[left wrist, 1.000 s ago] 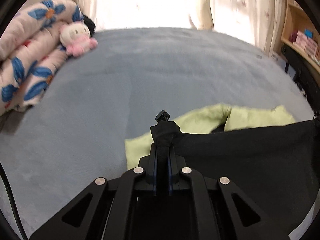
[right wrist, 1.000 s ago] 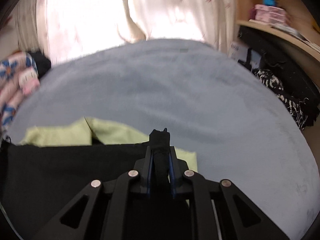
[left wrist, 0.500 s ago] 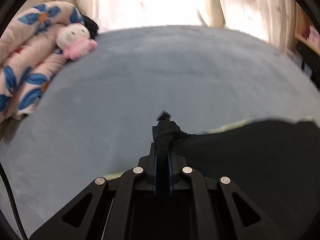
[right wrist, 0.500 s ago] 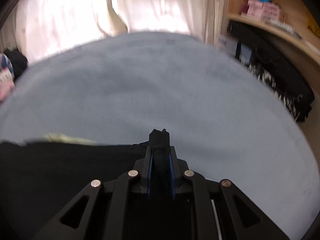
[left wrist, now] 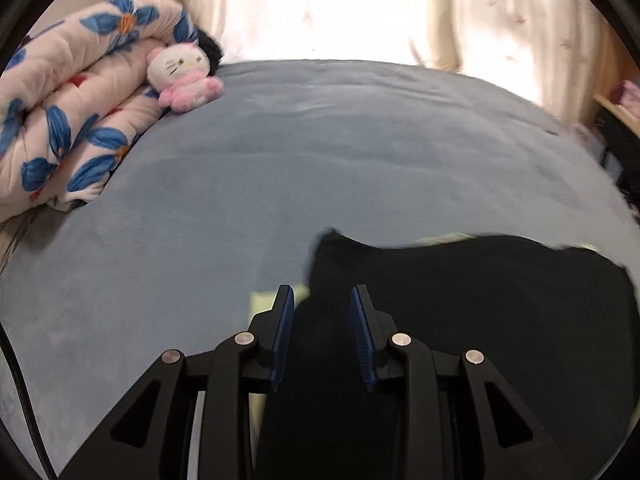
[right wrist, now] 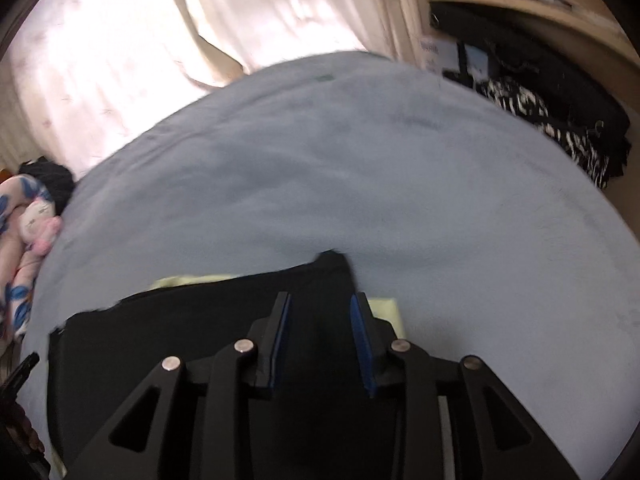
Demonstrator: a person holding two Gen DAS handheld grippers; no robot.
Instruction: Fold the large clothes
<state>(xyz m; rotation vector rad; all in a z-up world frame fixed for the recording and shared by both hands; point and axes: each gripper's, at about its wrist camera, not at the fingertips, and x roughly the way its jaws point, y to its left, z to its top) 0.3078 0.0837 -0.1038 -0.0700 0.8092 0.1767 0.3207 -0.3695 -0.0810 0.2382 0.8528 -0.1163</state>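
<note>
Both grippers, left [left wrist: 322, 294] and right [right wrist: 321, 299], had their fingers spread wide, grasping nothing, above the black garment [left wrist: 460, 300] on the bed [left wrist: 320, 152].

A bed [left wrist: 320, 152] covered in a smooth grey-blue plush blanket fills both views; on it, at the near edge, lies a black garment [left wrist: 480, 300] spread flat over a pale yellow-green cloth [right wrist: 188, 280] — only thin strips of the latter show; at the bed's far left a rolled floral quilt [left wrist: 68, 120] rests, with a small pink-and-white plush toy [left wrist: 184, 76] leaning against it.
</note>
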